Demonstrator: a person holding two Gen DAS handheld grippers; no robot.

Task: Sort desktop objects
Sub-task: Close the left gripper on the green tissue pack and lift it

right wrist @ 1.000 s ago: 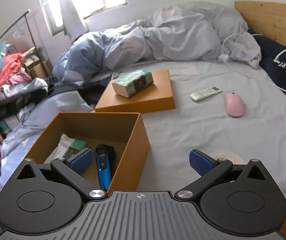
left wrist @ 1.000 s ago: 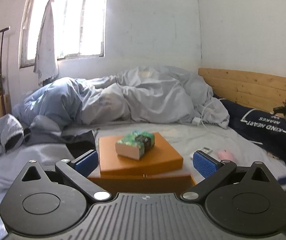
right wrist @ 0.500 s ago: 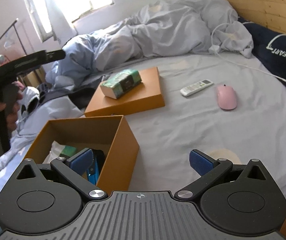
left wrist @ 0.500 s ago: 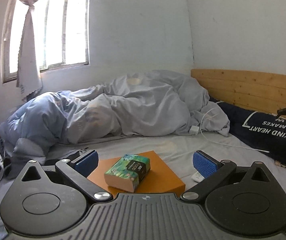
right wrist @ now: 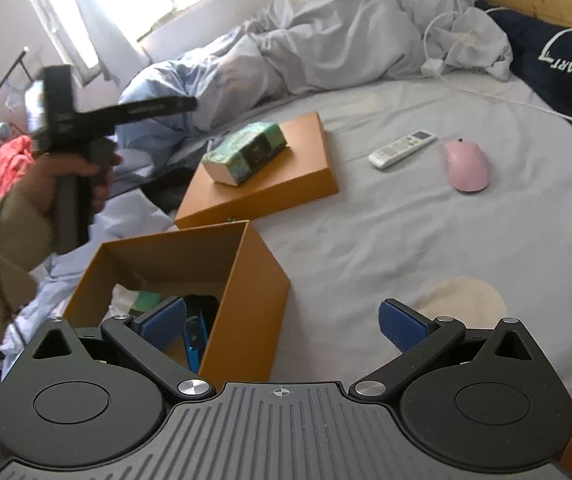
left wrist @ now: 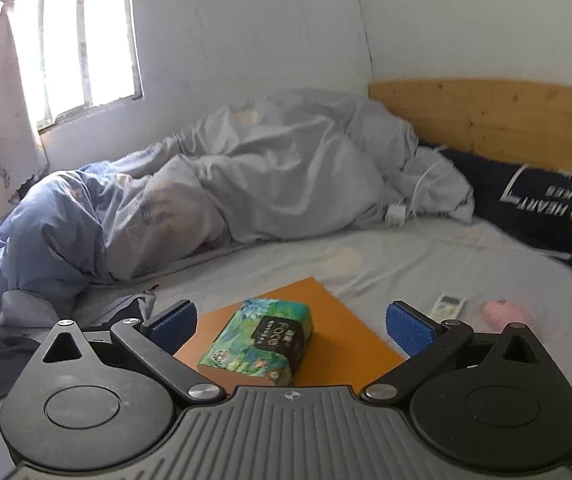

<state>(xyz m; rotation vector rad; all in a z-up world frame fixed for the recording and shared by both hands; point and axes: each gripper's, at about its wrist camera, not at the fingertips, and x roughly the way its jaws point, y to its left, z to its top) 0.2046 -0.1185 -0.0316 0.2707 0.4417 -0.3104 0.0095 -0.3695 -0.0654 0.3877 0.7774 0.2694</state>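
Left wrist view first: the left hand-held gripper (left wrist: 288, 322) is spread wide, blue pads (left wrist: 408, 329) apart with nothing between them, up in the air above the bed (left wrist: 366, 256). Right under it, the green pack (left wrist: 259, 340) lies flat on the orange lid (left wrist: 346, 344); its dark label reads something like "FACE", upside down to this camera, the smaller print too fine to make out. Towards the bed's right edge sit the white remote (left wrist: 449, 306) and, just beside it, the pink mouse (left wrist: 504, 313), blurred. A navy pillow (left wrist: 546, 204) along the wooden headboard (left wrist: 486, 116) carries white lettering, upside down: "KIND HEART MAKES". A crumpled grey duvet (left wrist: 245, 184) fills the far side by the window.

Over to the right wrist view: the right hand-held gripper (right wrist: 281, 322) is also wide and empty, over the near edge of the bed (right wrist: 406, 240). Its left pad overlaps the open orange box (right wrist: 245, 276), where a blue device (right wrist: 193, 344) and a green-and-white packet (right wrist: 141, 300) lie inside. Beyond the box, the lid (right wrist: 286, 184) with the pack (right wrist: 243, 152) on it. Remote (right wrist: 402, 148) and mouse (right wrist: 468, 164) lie side by side, apart, towards the right. The pillow (right wrist: 558, 64) shows "HEART". At left, a hand (right wrist: 65, 180) in a tan sleeve grips the other gripper's handle, raised and blurred.
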